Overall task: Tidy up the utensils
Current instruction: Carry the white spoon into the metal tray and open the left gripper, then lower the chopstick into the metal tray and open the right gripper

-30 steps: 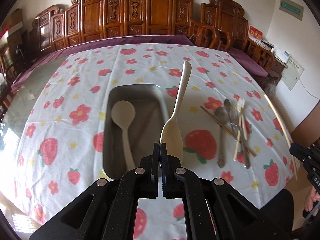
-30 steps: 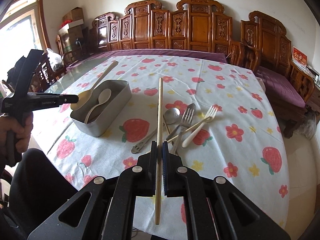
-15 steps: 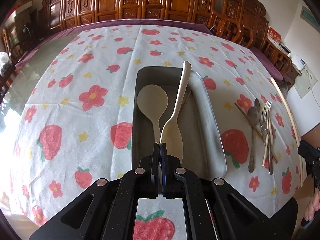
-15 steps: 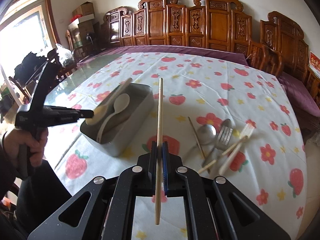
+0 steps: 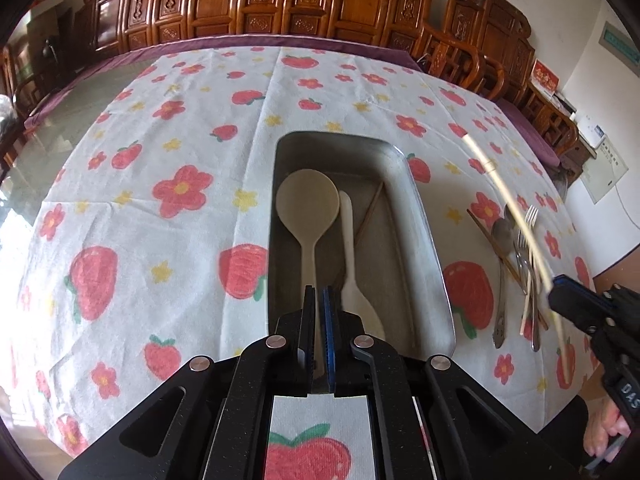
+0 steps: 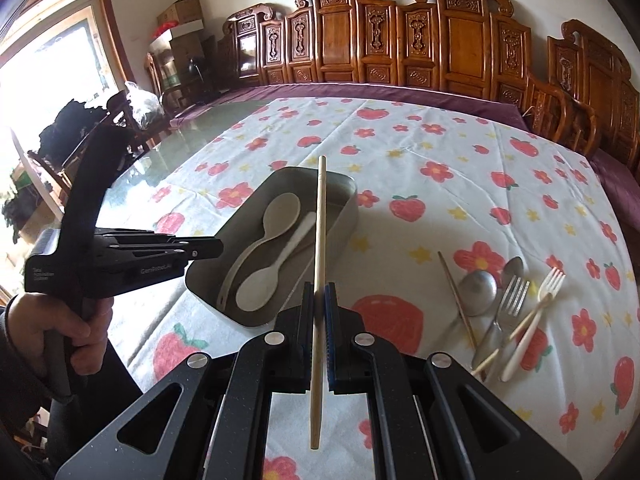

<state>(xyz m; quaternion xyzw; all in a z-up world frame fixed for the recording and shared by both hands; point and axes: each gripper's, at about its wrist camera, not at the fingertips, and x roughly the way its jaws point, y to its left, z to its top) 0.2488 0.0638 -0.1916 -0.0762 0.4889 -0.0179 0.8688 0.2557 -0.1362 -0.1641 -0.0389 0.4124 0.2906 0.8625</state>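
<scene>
Right gripper (image 6: 319, 300) clenched on light chopstick (image 6: 319, 264), tip toward 12 o'clock over metal tray (image 6: 340, 204). Left gripper (image 5: 319, 300) closed, empty — both spoons lie in tray. Suggest: align chopstick with tray's long axis, lower inside, then release — avoid the rim.

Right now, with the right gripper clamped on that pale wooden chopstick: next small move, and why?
Probably carry the pale wooden chopstick a little further over the grey metal tray, then lower it. The right gripper is shut on it above the tray's near edge, and two cream plastic spoons already lie inside.
</scene>
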